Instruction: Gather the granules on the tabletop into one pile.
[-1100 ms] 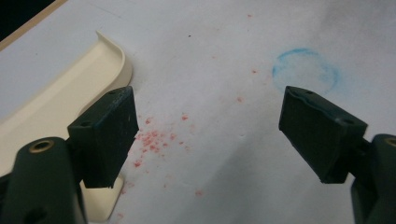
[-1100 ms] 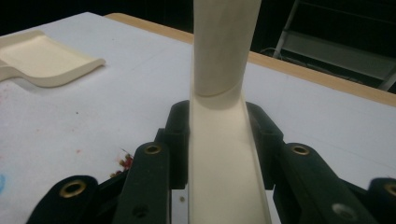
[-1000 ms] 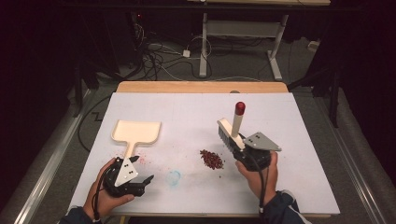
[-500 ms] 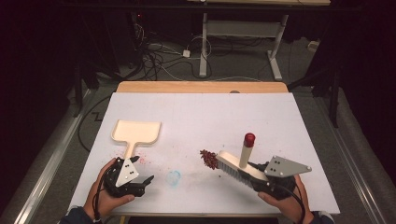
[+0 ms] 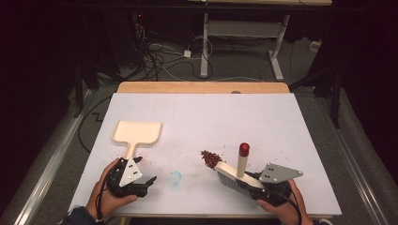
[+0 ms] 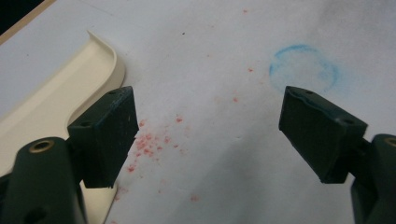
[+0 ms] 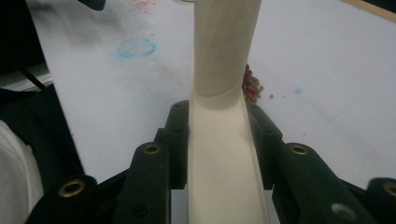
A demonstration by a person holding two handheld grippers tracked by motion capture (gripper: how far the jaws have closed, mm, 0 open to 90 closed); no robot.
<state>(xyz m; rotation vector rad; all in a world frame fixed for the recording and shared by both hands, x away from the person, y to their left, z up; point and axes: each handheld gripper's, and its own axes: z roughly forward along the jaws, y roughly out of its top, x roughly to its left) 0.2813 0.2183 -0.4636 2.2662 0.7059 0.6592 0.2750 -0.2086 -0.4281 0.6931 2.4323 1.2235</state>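
The right gripper (image 5: 253,180), clamped on the cream plastic hand brush (image 5: 233,174), sits just right of the small dark-red crumb pile (image 5: 210,159), while the wide-open, empty left gripper (image 5: 143,185) rests near the cream flat dustpan (image 5: 136,133) lying far-left.

no readable text, labels or numbers

Open table (image 5: 225,117) ahead; dustpan (image 5: 137,133) at left and red crumbs (image 5: 211,159) beside brush (image 5: 237,172) obstruct
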